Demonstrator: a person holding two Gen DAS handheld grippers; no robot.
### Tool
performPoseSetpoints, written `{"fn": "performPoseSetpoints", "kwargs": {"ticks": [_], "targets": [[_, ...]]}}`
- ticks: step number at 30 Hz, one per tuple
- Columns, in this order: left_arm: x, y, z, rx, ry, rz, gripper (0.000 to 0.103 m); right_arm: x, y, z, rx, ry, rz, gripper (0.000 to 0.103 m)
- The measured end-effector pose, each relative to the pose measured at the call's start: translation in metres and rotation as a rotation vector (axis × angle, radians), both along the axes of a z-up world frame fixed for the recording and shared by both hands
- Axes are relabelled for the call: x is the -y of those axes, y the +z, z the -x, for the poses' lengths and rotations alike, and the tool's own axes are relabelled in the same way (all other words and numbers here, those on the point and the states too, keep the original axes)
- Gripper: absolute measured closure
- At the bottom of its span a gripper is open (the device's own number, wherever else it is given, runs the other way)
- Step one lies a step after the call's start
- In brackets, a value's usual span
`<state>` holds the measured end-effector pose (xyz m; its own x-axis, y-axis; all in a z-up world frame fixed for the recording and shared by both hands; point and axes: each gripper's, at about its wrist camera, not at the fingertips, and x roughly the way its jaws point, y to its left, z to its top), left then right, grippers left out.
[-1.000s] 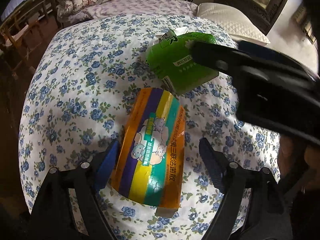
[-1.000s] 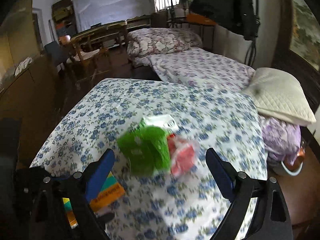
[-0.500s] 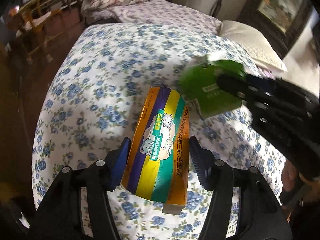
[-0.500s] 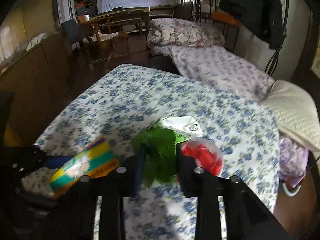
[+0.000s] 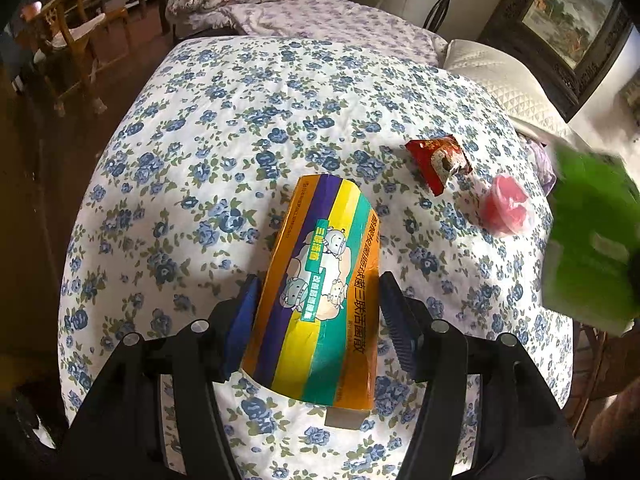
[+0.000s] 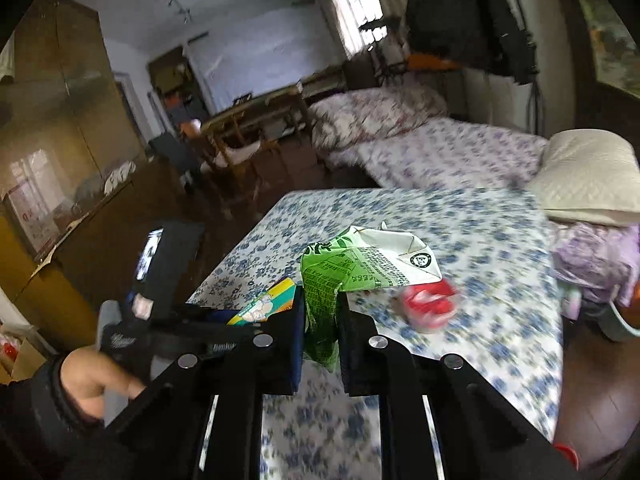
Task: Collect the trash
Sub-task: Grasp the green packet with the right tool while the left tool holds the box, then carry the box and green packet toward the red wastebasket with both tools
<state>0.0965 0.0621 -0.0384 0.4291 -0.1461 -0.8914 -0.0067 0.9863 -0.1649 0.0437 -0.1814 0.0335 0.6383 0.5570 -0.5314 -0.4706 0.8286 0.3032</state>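
Note:
My left gripper [image 5: 318, 320] is shut on an orange box with purple, yellow and teal stripes [image 5: 320, 292], held over the flowered tablecloth [image 5: 224, 128]. My right gripper [image 6: 320, 320] is shut on a crumpled green and white carton [image 6: 352, 268], lifted above the table; the carton shows blurred at the right edge of the left wrist view [image 5: 588, 240]. A red wrapper [image 5: 440, 160] and a pink plastic cup [image 5: 506, 206] lie on the cloth. The box tip [image 6: 268, 304] shows in the right wrist view, as does the red cup [image 6: 428, 306].
A cream pillow [image 5: 504, 80] and a purple-flowered bed [image 5: 340, 24] lie beyond the table. A wooden chair [image 5: 68, 36] stands at the far left. A framed picture [image 5: 576, 16] hangs on the right wall. A brown cabinet [image 6: 60, 140] lines the left.
My left gripper closed on the striped box and lifted it. My right gripper closed on the green carton and carried it up and to the right, uncovering the red wrapper and pink cup.

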Motion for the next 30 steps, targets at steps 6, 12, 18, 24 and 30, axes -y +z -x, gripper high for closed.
{"fn": "performPoseSetpoints", "kwargs": {"ticks": [6,12,18,24,30], "targets": [[0.011,0.000,0.004,0.011,-0.020,-0.006,0.044,0.021,-0.032,0.012,-0.095,-0.102,0.105,0.088],[0.024,0.002,0.009,0.026,-0.061,-0.008,0.042,0.031,-0.060,-0.001,-0.150,-0.160,0.084,0.083],[0.038,-0.002,0.011,0.002,-0.113,0.013,0.040,0.043,-0.079,-0.017,-0.199,-0.174,-0.035,0.046],[0.044,-0.005,0.010,-0.003,-0.140,-0.023,0.033,0.054,-0.090,-0.032,-0.266,-0.186,-0.155,0.067],[0.039,-0.008,0.008,-0.025,-0.132,-0.003,0.022,0.055,-0.083,-0.027,-0.241,-0.165,-0.168,0.090]]}}
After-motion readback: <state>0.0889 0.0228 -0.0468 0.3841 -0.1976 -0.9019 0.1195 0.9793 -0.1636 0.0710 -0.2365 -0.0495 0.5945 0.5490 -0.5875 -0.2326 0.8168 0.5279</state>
